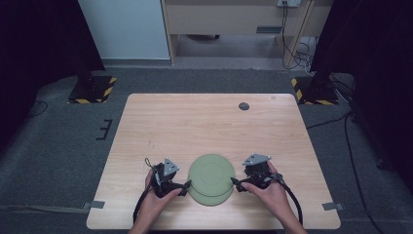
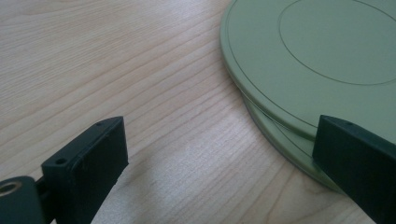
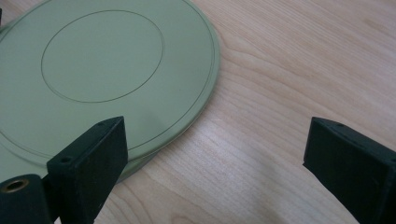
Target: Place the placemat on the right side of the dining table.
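Two pale green plates lie stacked on the wooden table, the upper plate (image 1: 212, 173) shifted slightly off the lower plate (image 1: 210, 197). My left gripper (image 1: 186, 187) is at the stack's left edge, open, with its right jaw over the plates' rim (image 2: 299, 140) and bare wood under the left one. On the stack's right side my right gripper (image 1: 235, 184) is also open; its left jaw hangs over the upper plate (image 3: 102, 70) and its right jaw over the table. Neither holds anything.
The table (image 1: 209, 124) has a small dark round cap (image 1: 244, 106) near its far edge. Tape tabs mark the front corners. Black stands with hazard-striped bases (image 1: 92, 90) sit on the grey floor behind the table.
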### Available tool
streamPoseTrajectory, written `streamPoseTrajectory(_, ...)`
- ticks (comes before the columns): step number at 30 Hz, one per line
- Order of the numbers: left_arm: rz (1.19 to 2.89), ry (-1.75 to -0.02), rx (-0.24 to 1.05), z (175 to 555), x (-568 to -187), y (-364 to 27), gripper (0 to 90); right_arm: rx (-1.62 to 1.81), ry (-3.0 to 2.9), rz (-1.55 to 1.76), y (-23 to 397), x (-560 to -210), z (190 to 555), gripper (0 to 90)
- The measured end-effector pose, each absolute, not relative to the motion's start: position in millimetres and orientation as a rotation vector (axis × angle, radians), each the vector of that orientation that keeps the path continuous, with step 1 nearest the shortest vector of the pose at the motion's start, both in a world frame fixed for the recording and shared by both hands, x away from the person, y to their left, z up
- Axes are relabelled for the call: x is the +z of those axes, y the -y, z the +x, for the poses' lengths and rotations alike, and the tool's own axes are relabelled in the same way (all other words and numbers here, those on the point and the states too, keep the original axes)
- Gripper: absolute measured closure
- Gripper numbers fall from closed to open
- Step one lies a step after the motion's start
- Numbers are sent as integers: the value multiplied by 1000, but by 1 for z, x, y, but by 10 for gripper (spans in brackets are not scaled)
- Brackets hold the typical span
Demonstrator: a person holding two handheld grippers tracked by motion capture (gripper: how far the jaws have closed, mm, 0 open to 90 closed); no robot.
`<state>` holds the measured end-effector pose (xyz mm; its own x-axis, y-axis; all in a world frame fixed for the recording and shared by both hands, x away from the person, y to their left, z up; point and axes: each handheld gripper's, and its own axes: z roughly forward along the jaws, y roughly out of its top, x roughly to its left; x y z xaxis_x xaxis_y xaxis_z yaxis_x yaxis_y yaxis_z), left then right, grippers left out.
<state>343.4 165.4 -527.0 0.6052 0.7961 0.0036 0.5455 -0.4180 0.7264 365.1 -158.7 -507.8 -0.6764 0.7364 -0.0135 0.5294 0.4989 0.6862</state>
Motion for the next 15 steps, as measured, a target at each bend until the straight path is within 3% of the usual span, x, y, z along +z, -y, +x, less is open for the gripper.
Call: streamPoseTrajectory(15,2134,-1040,471,345,-529,-156,13,873,-2587,1019,135,-489,402,93)
